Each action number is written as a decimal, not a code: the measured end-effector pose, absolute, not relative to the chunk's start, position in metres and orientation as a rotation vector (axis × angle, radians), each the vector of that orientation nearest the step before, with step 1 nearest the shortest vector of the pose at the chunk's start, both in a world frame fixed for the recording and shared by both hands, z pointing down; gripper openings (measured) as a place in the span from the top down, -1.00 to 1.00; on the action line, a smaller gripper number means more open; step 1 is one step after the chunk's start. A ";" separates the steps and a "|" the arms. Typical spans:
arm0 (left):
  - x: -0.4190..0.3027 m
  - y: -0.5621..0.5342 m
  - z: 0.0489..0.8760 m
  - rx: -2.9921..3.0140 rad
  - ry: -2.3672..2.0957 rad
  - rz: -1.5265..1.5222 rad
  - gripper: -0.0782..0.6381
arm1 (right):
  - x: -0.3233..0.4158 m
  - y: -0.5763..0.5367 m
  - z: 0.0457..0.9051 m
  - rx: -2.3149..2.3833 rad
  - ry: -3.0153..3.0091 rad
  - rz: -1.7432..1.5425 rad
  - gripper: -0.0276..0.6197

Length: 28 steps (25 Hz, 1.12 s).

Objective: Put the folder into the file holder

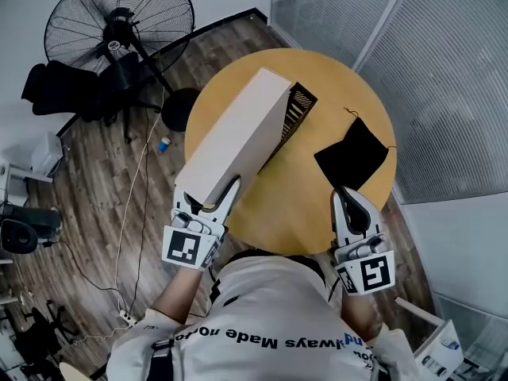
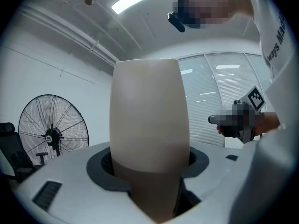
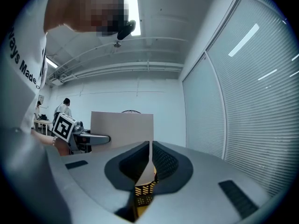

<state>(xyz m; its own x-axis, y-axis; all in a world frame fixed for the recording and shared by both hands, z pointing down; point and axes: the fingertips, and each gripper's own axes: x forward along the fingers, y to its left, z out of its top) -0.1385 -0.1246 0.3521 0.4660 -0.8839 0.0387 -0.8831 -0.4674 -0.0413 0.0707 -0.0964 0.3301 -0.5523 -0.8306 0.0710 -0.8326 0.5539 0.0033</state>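
Note:
The thick beige folder (image 1: 238,137) hangs level over the left part of the round wooden table (image 1: 298,213). My left gripper (image 1: 208,202) is shut on its near end, and in the left gripper view the folder (image 2: 149,125) fills the gap between the jaws. The black mesh file holder (image 1: 300,105) stands on the table right beside the folder's far end and is partly hidden by it. My right gripper (image 1: 352,201) is shut with nothing in it, at the table's near right edge. The right gripper view shows the folder (image 3: 122,129) and a strip of mesh holder (image 3: 145,190) beyond the jaws.
A black cloth (image 1: 352,155) lies on the table just beyond my right gripper. A standing fan (image 1: 119,30) and a dark chair (image 1: 67,90) are on the wood floor to the left, with cables (image 1: 131,213). A glass wall with blinds (image 1: 452,78) runs along the right.

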 end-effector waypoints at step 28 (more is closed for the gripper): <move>-0.117 -0.203 0.390 -2.709 1.501 -0.078 -0.01 | 0.073 -0.121 0.346 1.487 -2.683 0.059 0.78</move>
<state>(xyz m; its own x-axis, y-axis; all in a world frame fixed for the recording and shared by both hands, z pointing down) -0.1168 -0.2032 0.3905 0.5296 -0.8480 0.0228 -0.8458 -0.5299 -0.0624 0.0729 -0.1207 0.3463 -0.5279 -0.8452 0.0832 -0.8481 0.5299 0.0019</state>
